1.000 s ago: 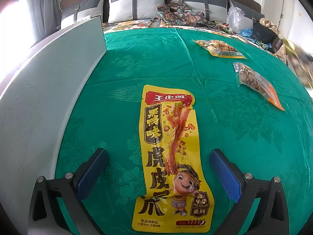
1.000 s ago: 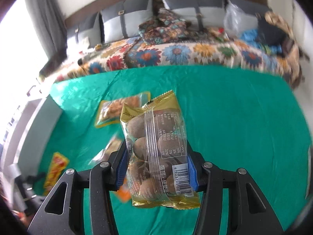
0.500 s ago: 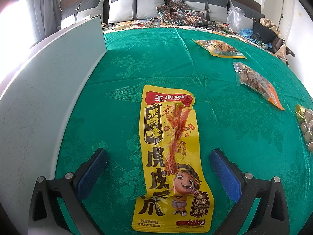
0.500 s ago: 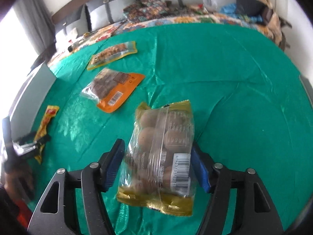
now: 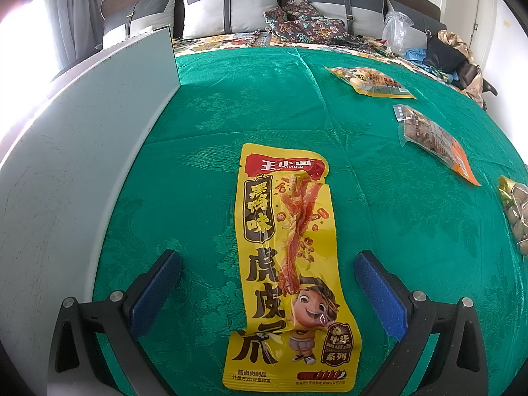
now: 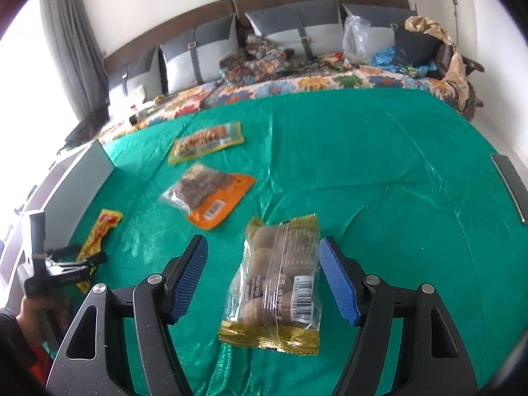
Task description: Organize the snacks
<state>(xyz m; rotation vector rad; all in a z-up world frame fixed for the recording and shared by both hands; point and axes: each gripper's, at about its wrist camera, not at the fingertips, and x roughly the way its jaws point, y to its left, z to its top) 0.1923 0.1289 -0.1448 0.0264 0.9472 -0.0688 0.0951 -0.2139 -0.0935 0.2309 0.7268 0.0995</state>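
A gold-edged clear packet of brown eggs [image 6: 280, 283] lies flat on the green cloth [image 6: 379, 181]. My right gripper [image 6: 262, 244] straddles it, jaws opening, and neither pad touches it. The same packet shows at the right edge of the left wrist view [image 5: 516, 211]. A long yellow snack packet [image 5: 283, 297] lies lengthwise between the fingers of my left gripper [image 5: 267, 257], which is open and clear of it on both sides. In the right wrist view that yellow packet [image 6: 100, 234] and the left gripper [image 6: 85, 262] are at the far left.
An orange-ended packet [image 6: 211, 194] and a yellow-edged packet [image 6: 206, 142] lie further back on the cloth. A tall grey board [image 5: 82, 165] stands along the cloth's left side. A bed with pillows and bags runs behind. A grey strip [image 6: 510, 184] lies at the right edge.
My right gripper came down with the egg packet, set it on the cloth and spread its jaws off it. The left gripper and yellow packet have not moved.
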